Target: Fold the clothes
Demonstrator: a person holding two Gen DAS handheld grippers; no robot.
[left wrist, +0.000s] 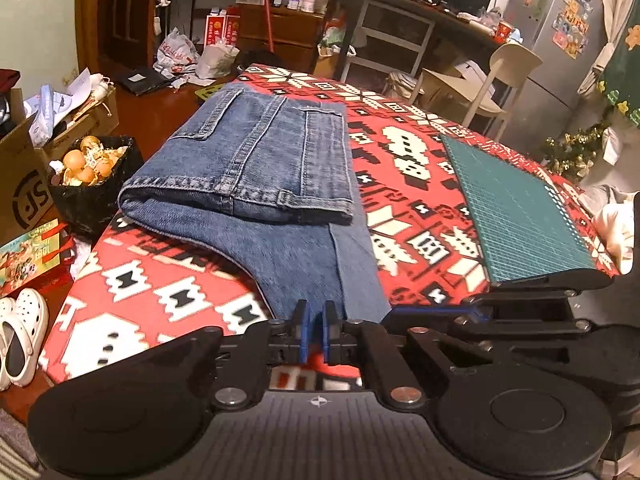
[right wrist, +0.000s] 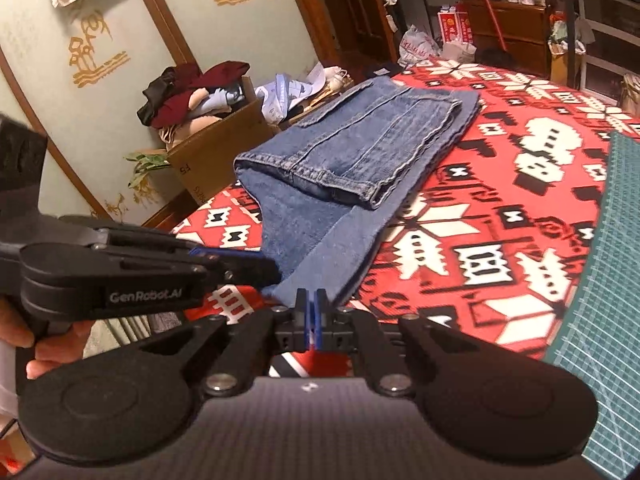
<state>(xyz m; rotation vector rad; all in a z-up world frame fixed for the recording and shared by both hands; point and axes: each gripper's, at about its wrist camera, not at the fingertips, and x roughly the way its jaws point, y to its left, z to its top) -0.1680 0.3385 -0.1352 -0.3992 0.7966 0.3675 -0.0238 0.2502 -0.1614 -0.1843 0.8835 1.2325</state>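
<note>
Blue jeans (left wrist: pixel 256 168) lie on a table under a red patterned cloth (left wrist: pixel 416 208), their upper part folded over on itself. A single layer of denim (left wrist: pixel 304 264) runs from there toward me. My left gripper (left wrist: pixel 316 318) is shut on that layer's near edge, the cloth pinched between its blue pads. My right gripper (right wrist: pixel 311 306) is shut on the same near edge of the jeans (right wrist: pixel 352 152), further right. In the right wrist view the left gripper (right wrist: pixel 272 274) reaches in from the left onto the denim corner, with a hand (right wrist: pixel 24 344) holding it.
A green cutting mat (left wrist: pixel 516 208) lies on the right side of the table. Left of the table stand cardboard boxes (right wrist: pixel 216 148) of clothes and a black bin (left wrist: pixel 92 184) of gold balls, with white clogs (left wrist: pixel 20 332) on the floor. A chair (left wrist: pixel 496 76) stands behind the table.
</note>
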